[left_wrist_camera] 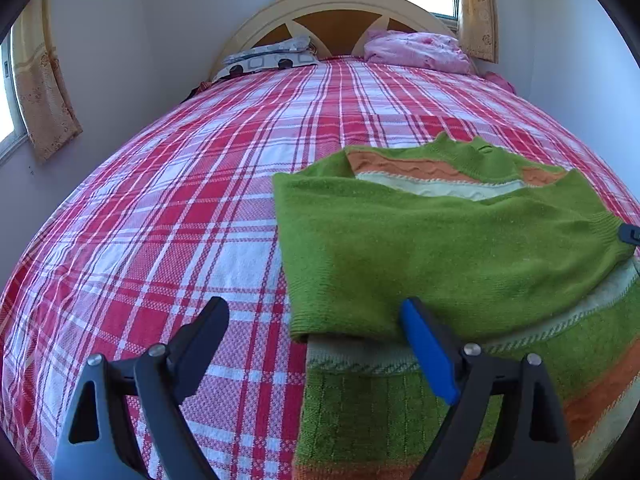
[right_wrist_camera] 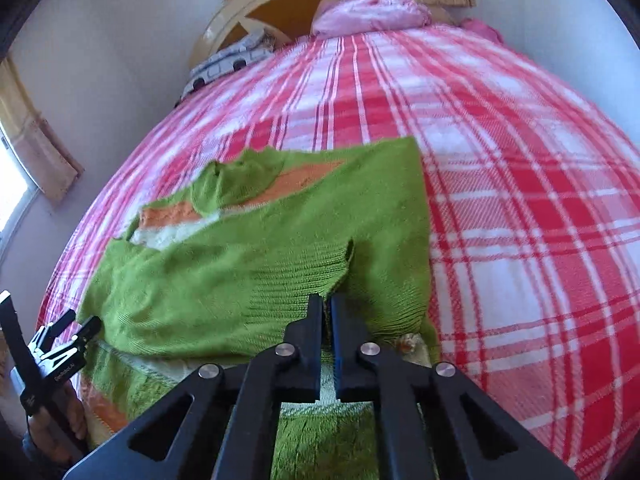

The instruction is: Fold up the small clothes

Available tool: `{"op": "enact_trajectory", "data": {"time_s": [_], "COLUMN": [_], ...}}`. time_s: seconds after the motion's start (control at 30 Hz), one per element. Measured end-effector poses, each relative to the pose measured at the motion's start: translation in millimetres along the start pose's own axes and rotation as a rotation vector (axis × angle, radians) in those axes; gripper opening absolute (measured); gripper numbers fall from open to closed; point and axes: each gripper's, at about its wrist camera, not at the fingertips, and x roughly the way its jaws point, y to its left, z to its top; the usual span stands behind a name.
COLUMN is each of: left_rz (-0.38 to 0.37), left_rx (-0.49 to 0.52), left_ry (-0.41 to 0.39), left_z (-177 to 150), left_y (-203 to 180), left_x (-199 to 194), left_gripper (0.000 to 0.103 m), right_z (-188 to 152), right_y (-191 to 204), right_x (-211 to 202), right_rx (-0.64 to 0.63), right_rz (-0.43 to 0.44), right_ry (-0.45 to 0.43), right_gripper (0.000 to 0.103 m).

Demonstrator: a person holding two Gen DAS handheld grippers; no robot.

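Observation:
A small green knit sweater with orange and cream stripes lies on the red plaid bed, with both sleeves folded across its front. My left gripper is open and empty, its jaws straddling the sweater's left edge near a sleeve cuff. My right gripper is shut on the ribbed cuff of a green sleeve lying across the sweater. The left gripper also shows in the right wrist view at the sweater's left edge.
The plaid bedspread stretches back to a cream headboard. A patterned pillow and a pink bundle lie at the head. Walls close in on both sides, with curtained windows.

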Motion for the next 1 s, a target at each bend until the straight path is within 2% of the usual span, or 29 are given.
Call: {"op": "enact_trajectory", "data": {"time_s": [0.07,0.13,0.2,0.27,0.33,0.4,0.43,0.47,0.53,0.57,0.6,0.67,0.7,0.73,0.77,0.8,0.9,1.0], "left_rz": [-0.013,-0.026,-0.031,-0.030,-0.022,-0.001,0.004,0.011,0.033,0.079,0.126,0.141,0.148,0.136,0.136,0.153,0.151,0.120], "left_rx": [-0.011,-0.030,-0.041,-0.047,-0.032,-0.011,-0.010,-0.015,-0.030,-0.039,-0.039,-0.036,-0.032,-0.029,-0.024,-0.012,-0.001,-0.027], "left_ry": [-0.010,-0.024,-0.028,-0.025,-0.024,-0.045,-0.055,-0.067,-0.066,-0.047,-0.012,0.037,0.077,0.087,0.086,0.082,0.074,0.081], "left_z": [0.2,-0.3,0.4,1.9,5.3,11.1,13.7,18.0,22.5,23.4,22.4,17.2,12.7,11.4,10.9,10.5,8.2,8.7], "left_y": [3.4,7.6,9.9,10.7,9.2,7.6,7.8,9.0,11.2,11.9,11.3,11.5,11.6,11.0,10.9,9.6,8.8,14.3], "left_x": [-2.0,-6.1,-9.0,-10.0,-11.7,-15.3,-16.5,-17.5,-14.7,-8.1,1.1,15.5,24.5,26.2,25.2,24.2,25.6,27.8], "left_gripper": [0.096,0.096,0.096,0.096,0.096,0.096,0.096,0.096,0.096,0.097,0.097,0.100,0.101,0.101,0.103,0.103,0.103,0.103], "right_z": [1.7,4.6,2.6,-2.6,-7.5,-6.9,-5.7,-4.3,-2.2,-1.9,-1.1,0.2,-0.8,-5.2,-9.9,-16.7,-25.6,-26.5], "right_y": [4.9,4.2,-4.2,-10.3,-8.0,-1.3,2.3,6.4,21.7,29.8,36.8,43.5,42.8,39.6,32.4,26.4,34.3,33.2], "right_x": [-12.6,-18.6,-11.2,0.8,2.5,-6.7,-12.7,-20.1,-30.8,-32.0,-30.2,-15.6,-5.7,6.3,21.5,30.0,16.5,15.7], "right_rx": [-0.027,-0.034,-0.023,-0.036,-0.089,-0.114,-0.117,-0.118,-0.157,-0.180,-0.195,-0.177,-0.166,-0.153,-0.133,-0.117,-0.184,-0.171], "right_rz": [-0.025,-0.065,-0.130,-0.144,-0.166,-0.206,-0.188,-0.154,-0.109,-0.101,-0.070,0.034,0.045,0.014,-0.034,-0.055,-0.087,-0.086], "right_ry": [-0.039,-0.063,-0.038,0.010,0.002,-0.021,-0.033,-0.059,-0.092,-0.095,-0.086,-0.046,-0.015,0.022,0.079,0.109,0.066,0.063], "right_gripper": [0.002,0.002,0.002,0.003,0.006,0.039,0.068,0.073,0.072,0.072,0.072,0.072,0.071,0.059,0.040,0.035,0.034,0.034]}}
